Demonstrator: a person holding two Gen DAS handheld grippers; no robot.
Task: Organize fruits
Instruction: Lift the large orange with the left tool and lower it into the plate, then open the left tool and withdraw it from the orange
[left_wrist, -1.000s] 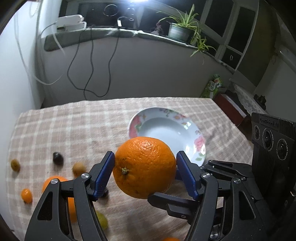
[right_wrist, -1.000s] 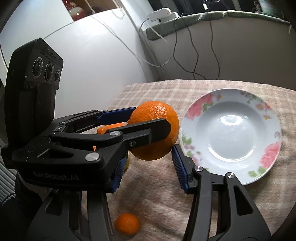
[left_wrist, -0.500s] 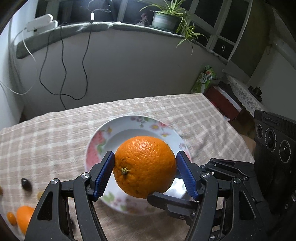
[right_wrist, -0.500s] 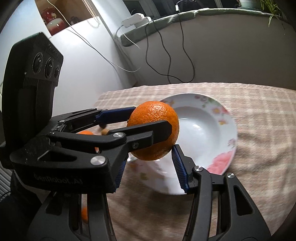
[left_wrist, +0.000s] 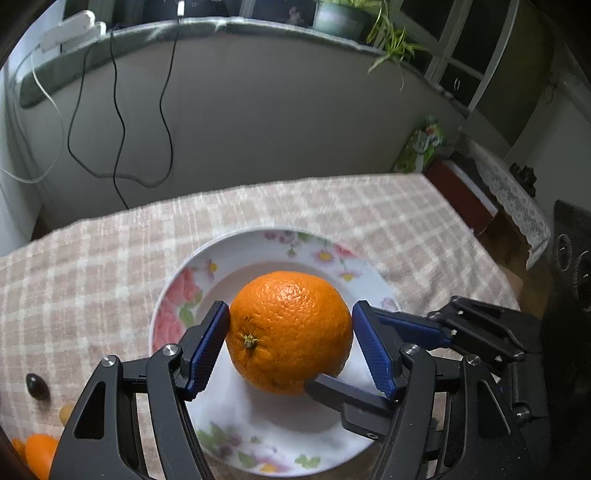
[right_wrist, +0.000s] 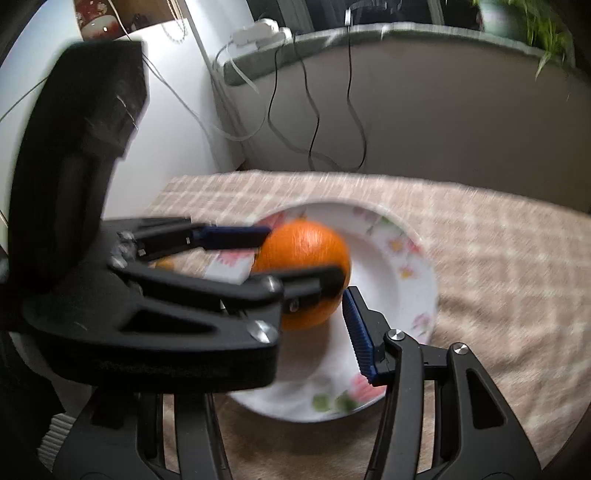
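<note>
Left gripper has the big orange pinched between its two blue pads, one on each side of the fruit. The jaws are spread about as wide as the orange, and the stem end faces the cam. The orange sits right over the middle of the white plate w/ the flower rim. Can't tell if it's actually touching the plate or hanging just above it, tbh.

Right gripper comes in from the right side w/ its jaws wide apart and nothing gripped. In the left cam, one of its black fingers pokes in low, right by the underside of the orange, and the other one w/ the blue strip runs behind the left gripper's right pad. In the right cam, only its right blue pad shows clearly, just beside the orange. The other finger is hidden behind the left gripper's body. That view is pretty blurry, btw.

The plate is on a checked beige tablecloth. Off to the left, well apart from the plate, there's a small dark fruit and a couple of small orange ones at the frame edge. Black cables hang down the wall behind, and there's a potted plant up on the sill.
</note>
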